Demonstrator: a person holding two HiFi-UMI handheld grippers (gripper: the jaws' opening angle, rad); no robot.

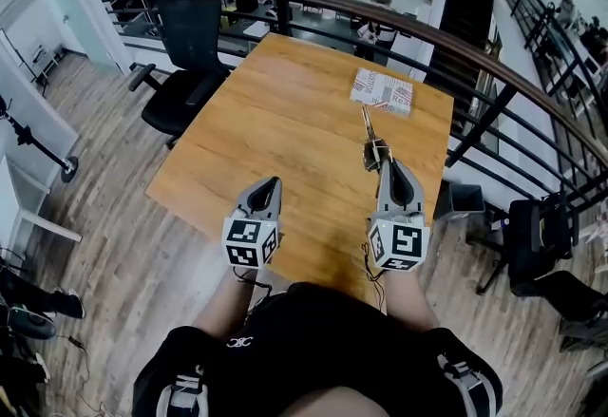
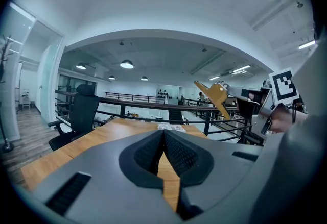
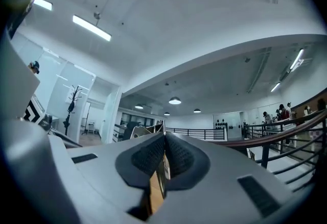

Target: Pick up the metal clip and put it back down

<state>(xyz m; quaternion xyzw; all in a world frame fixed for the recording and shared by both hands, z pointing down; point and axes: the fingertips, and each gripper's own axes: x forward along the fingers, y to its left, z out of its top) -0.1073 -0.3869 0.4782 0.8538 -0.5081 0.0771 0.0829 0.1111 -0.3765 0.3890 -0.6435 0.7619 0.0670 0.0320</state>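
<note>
The metal clip [image 1: 370, 135] is a thin gold-toned piece, and my right gripper [image 1: 387, 161] is shut on its near end over the right part of the wooden table [image 1: 285, 111]. In the left gripper view the clip [image 2: 218, 97] hangs tilted in the air above the table, at the tip of the right gripper [image 2: 240, 96]. In the right gripper view a strip of the clip [image 3: 157, 182] shows between the closed pads. My left gripper [image 1: 272, 183] hovers over the table's near left part, shut and holding nothing, and its pads [image 2: 153, 149] meet at the tip.
A flat printed box [image 1: 382, 90] lies on the table's far right corner. A black office chair [image 1: 190, 45] stands at the table's far left. A curved dark railing [image 1: 475, 54] runs behind and to the right of the table. Another chair [image 1: 541, 235] stands at the right.
</note>
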